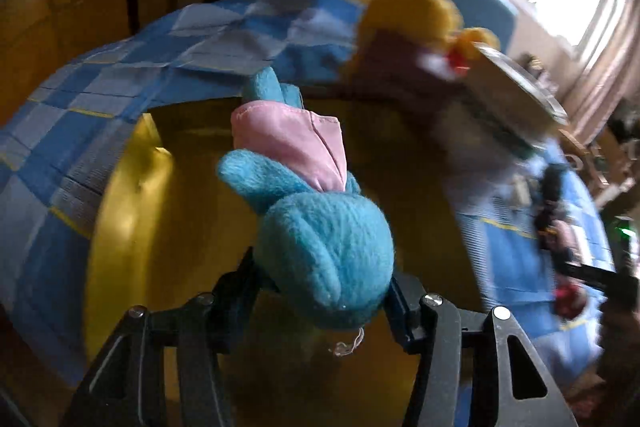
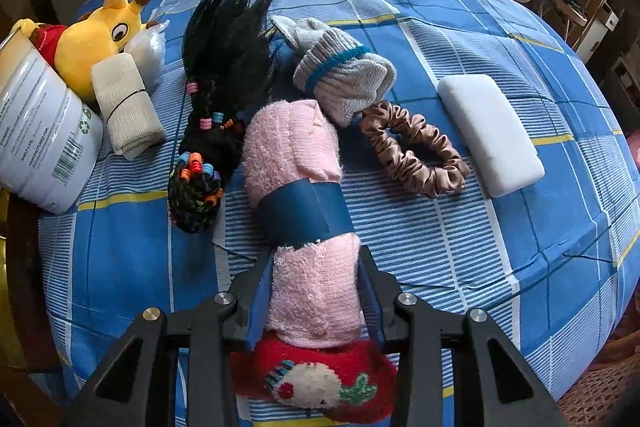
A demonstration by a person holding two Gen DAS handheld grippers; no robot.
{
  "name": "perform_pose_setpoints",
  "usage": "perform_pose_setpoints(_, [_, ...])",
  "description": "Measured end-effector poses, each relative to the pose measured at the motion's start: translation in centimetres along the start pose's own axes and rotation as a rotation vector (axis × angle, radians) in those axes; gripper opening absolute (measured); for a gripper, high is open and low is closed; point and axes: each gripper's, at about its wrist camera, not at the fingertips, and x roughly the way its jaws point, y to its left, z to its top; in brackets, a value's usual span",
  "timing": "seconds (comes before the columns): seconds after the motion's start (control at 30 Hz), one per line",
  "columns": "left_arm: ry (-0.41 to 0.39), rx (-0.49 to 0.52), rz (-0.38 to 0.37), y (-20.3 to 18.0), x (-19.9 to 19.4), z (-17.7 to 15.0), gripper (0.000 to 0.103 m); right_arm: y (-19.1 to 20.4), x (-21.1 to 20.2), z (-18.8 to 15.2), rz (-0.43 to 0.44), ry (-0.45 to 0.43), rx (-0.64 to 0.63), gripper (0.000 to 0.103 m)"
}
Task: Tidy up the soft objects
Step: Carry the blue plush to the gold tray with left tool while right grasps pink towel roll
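Grippers: two, one per view. Left gripper (image 1: 324, 291) is clenched on one blue plush toy (image 1: 316, 227) with a pink fabric patch, held in the air over a yellow container (image 1: 124, 195) whose opening fills the frame's centre; view is motion-blurred. Beyond it, the checked blue bedsheet (image 1: 120, 75) and a blurred yellow plush.

Right gripper (image 2: 316, 287) has its jaws clamped around one rolled pink towel (image 2: 296, 163) banded with blue tape, lying on the blue checked sheet (image 2: 500, 227). Nearest, at the sheet's near edge under the gripper, one red fuzzy sock (image 2: 316, 383) with a white fish motif. Left of the towel, one black braided hairpiece (image 2: 220, 87) with coloured beads. Right, one brown satin scrunchie (image 2: 416, 151), then one white foam block (image 2: 488, 135). Touching the towel's far end, one grey sock bundle (image 2: 344, 75) with a teal stripe. At the left edge, one white labelled tub (image 2: 40, 131), one cream rolled bandage (image 2: 128, 107), one yellow giraffe plush (image 2: 96, 39), and a small clear bag (image 2: 150, 47) behind the bandage.
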Motion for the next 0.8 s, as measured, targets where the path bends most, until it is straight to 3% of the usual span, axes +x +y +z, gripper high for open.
perform_pose_setpoints(0.33, [0.045, -0.060, 0.165, 7.3, 5.1, 4.1, 0.069, 0.1, -0.5, 0.1, 0.002, -0.013, 0.002, 0.036])
perform_pose_setpoints(0.43, [0.052, -0.090, 0.172, 8.4, 5.5, 4.2, 0.074, -0.5, -1.2, 0.2, 0.026, -0.034, 0.027, 0.033])
perform_pose_setpoints(0.53, [0.029, -0.107, 0.163, 8.5, 4.5, 3.4, 0.087, -1.2, -1.9, 0.2, 0.066, -0.060, 0.066, 0.032])
perform_pose_setpoints(0.8, [-0.058, -0.125, 0.170, 7.7, 0.3, 1.0, 0.088, -3.9, -4.8, -0.1, 0.144, -0.185, 0.212, 0.031])
